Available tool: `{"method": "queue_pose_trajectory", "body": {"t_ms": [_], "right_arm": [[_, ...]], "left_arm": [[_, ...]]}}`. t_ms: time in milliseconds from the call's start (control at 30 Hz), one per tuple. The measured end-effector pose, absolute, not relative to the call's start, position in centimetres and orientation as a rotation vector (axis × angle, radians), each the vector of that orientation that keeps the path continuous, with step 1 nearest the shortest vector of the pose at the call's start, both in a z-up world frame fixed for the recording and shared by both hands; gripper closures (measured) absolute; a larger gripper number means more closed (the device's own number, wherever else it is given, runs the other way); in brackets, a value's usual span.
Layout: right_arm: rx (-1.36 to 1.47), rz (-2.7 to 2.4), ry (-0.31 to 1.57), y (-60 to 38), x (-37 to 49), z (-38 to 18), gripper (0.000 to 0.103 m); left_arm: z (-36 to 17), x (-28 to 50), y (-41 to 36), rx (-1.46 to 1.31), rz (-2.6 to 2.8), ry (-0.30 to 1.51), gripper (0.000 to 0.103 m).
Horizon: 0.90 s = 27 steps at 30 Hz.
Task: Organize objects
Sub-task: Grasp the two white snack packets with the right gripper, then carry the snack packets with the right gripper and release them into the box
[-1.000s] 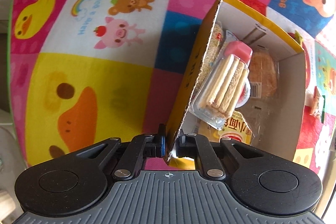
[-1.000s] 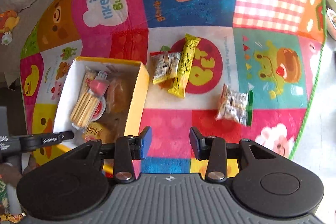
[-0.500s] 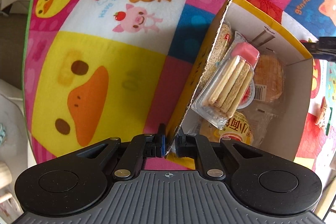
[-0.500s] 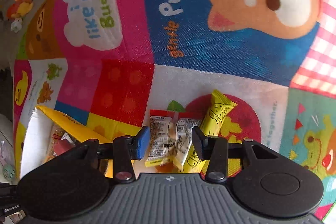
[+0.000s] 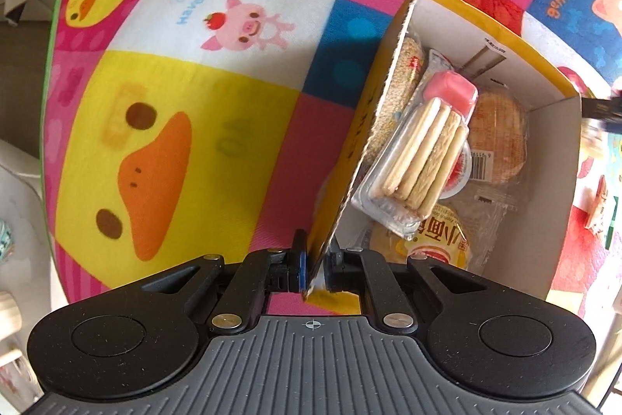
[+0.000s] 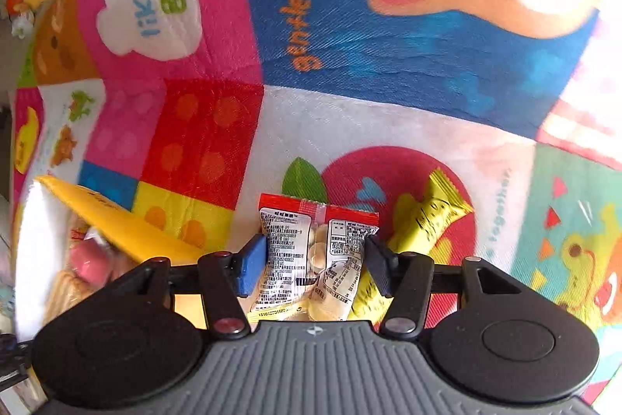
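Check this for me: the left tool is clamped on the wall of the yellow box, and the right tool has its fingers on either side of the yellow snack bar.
One thing is wrong. The right tool, its jaws opening, straddles the red-topped snack packet, not the yellow snack bar, which lies just beside it, as the right wrist view shows. The left tool is indeed clamped on the yellow box wall.

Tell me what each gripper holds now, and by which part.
Left gripper: shut on the yellow cardboard box by its side wall. Right gripper: holds nothing; jaws opening around the red-topped clear snack packet.
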State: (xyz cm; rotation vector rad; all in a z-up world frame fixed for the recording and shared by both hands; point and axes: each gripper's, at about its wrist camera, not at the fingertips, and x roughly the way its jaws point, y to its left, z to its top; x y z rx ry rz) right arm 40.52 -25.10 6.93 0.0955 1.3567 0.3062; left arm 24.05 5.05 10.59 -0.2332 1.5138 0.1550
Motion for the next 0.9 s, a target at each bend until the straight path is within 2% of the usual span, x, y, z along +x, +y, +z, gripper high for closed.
{"method": "queue_pose_trajectory", "body": {"t_ms": [167,400,633,733,900], "right_arm": [[0.168,0.299,1.294,-28.5,35.4,12.5,0.048],[0.274,0.226,1.330,-30.0,26.0,18.0,0.048],[0.302,0.226,1.378,-26.4,19.5,20.3,0.048],[0.325,0.201,1.378,-25.2,18.2,20.7,0.048],[0.289,0.200,1.347,-23.3,16.9,22.5,0.048]], "left_arm": [[10.8,25.9,3.3,-0.175,0.092,1.479,0.094],[11.1,26.9,1.9,-0.122,-0.019,1.442,0.094],[12.3,24.4,1.9,-0.076,-0.057,1.463,0.093],[12.2,23.0,1.8,-0.059,-0.086,1.486,0.087],[11.7,23.1,1.4,-0.048,-0.140,1.484,0.094]]}}
